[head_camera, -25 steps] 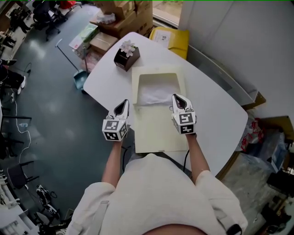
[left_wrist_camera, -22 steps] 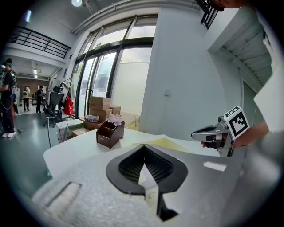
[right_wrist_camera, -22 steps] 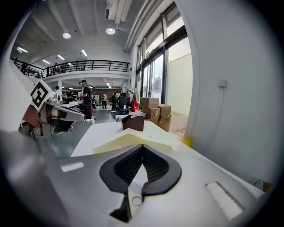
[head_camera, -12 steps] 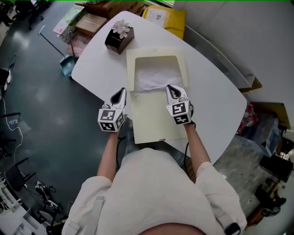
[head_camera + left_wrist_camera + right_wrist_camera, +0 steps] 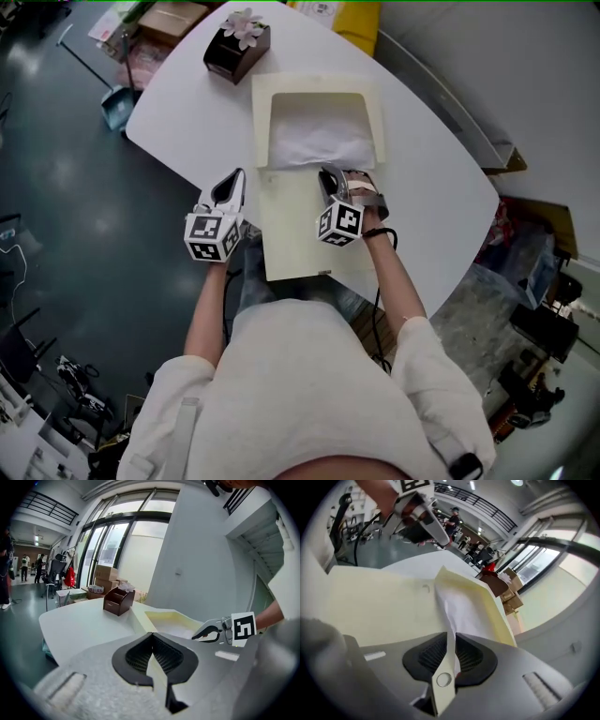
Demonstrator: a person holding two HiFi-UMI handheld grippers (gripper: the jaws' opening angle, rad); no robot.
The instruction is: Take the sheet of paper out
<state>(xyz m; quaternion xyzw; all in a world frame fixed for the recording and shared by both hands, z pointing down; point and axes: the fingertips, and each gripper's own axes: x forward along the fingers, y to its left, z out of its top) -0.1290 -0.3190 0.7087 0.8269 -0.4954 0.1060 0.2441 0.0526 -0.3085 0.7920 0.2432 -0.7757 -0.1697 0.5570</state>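
Observation:
A cream folder (image 5: 300, 234) lies open on the white table (image 5: 187, 112). The white sheet of paper (image 5: 314, 141) rests in the folder's far half. My right gripper (image 5: 328, 178) points down at the sheet's near edge. Its jaws are opening to a narrow slit, and in the right gripper view the paper (image 5: 461, 609) runs up to that slit (image 5: 451, 637); no grip shows. My left gripper (image 5: 232, 185) hovers beside the folder's left edge, shut with nothing between its jaws. The left gripper view shows the right gripper (image 5: 199, 635) over the folder (image 5: 168, 618).
A brown tissue box (image 5: 237, 42) stands on the table beyond the folder. A yellow packet (image 5: 356, 14) sits at the table's far edge, and cardboard boxes (image 5: 159, 19) lie on the floor past it. The table's edge runs just left of my left gripper.
Both grippers have sunk toward the table. The right one has rolled over and moved onto the near edge of the paper. The left one has stayed beside the folder.

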